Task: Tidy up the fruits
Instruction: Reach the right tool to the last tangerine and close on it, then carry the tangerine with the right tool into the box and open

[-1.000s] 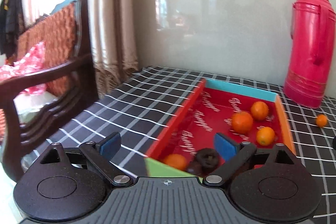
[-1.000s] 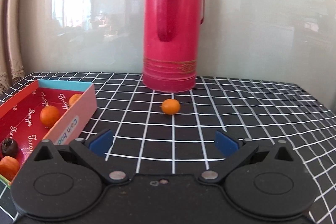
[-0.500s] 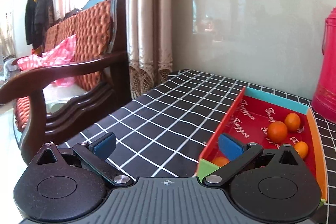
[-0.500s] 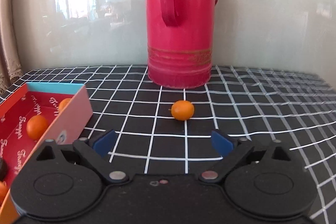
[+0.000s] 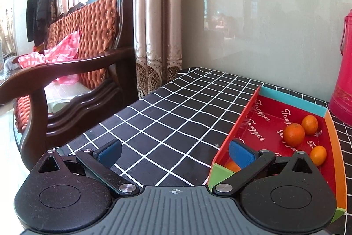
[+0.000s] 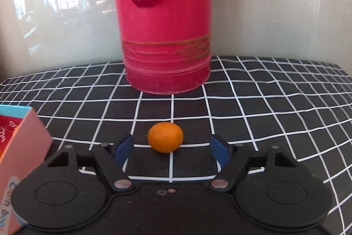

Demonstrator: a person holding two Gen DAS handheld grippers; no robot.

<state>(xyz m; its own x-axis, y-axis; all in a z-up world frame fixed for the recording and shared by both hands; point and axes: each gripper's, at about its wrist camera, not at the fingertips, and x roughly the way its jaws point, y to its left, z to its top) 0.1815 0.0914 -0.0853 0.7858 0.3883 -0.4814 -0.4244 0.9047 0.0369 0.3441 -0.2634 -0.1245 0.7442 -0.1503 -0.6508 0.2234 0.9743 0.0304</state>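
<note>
A small orange fruit (image 6: 165, 140) lies on the checked tablecloth, just ahead of my open right gripper (image 6: 172, 150) and roughly between its blue pads, untouched. The red cardboard box (image 5: 246, 118) holds several orange fruits (image 5: 294, 134) in the left wrist view; one is partly hidden behind the right pad. My left gripper (image 5: 175, 152) is open and empty, above the cloth to the left of the box, its right pad over the box's near corner. The box's pink side (image 6: 24, 147) shows at the left of the right wrist view.
A tall red thermos (image 6: 165, 21) stands close behind the loose fruit, against the glossy wall; its edge shows in the left wrist view (image 5: 343, 72). A wooden armchair (image 5: 72, 72) with an orange cushion stands off the table's left edge, curtains (image 5: 157, 21) behind it.
My right gripper has moved forward and down to the loose fruit, which now sits between the pads. My left gripper has swung left, away from over the box; the dark fruit is out of sight.
</note>
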